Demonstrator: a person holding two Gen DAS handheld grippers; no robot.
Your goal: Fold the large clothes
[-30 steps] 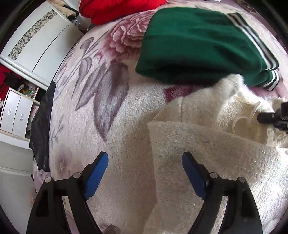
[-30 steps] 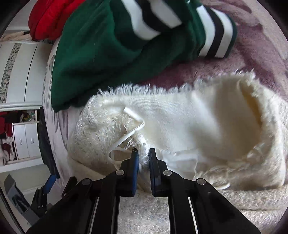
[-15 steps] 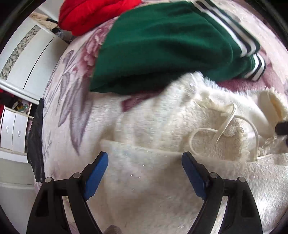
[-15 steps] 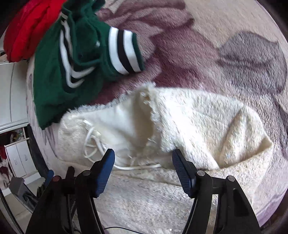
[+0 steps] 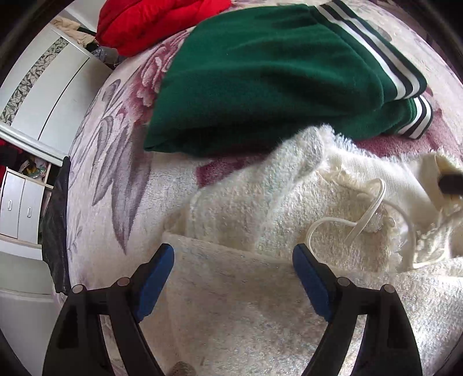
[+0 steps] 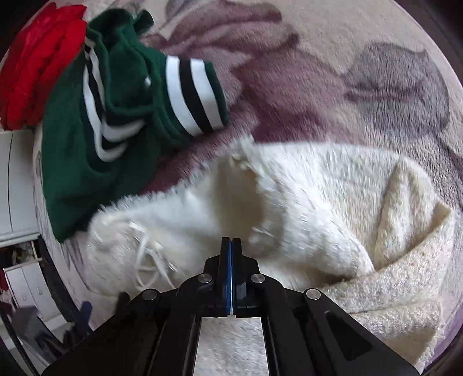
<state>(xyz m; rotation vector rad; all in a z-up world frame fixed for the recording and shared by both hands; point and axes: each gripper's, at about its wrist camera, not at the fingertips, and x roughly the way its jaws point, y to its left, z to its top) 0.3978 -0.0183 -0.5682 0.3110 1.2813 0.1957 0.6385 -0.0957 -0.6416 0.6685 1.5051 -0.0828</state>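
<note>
A cream fleece hooded garment (image 5: 260, 219) lies crumpled on a floral blanket, its white drawstring (image 5: 364, 214) looped on top. It also shows in the right wrist view (image 6: 318, 202). My left gripper (image 5: 233, 272) is open and empty just above a folded edge of the fleece. My right gripper (image 6: 231, 245) has its jaws pressed together with nothing between them, above the hood area. Its tip shows at the right edge of the left wrist view (image 5: 451, 182).
A folded green garment with white and black stripes (image 5: 275, 75) lies just beyond the fleece, also in the right wrist view (image 6: 121, 115). A red garment (image 5: 150, 20) lies behind it. White cabinets (image 5: 34, 92) stand to the left past the bed edge.
My right gripper let go of the fleece, opened, then shut again empty. My left gripper moved right over the fleece and stayed open.
</note>
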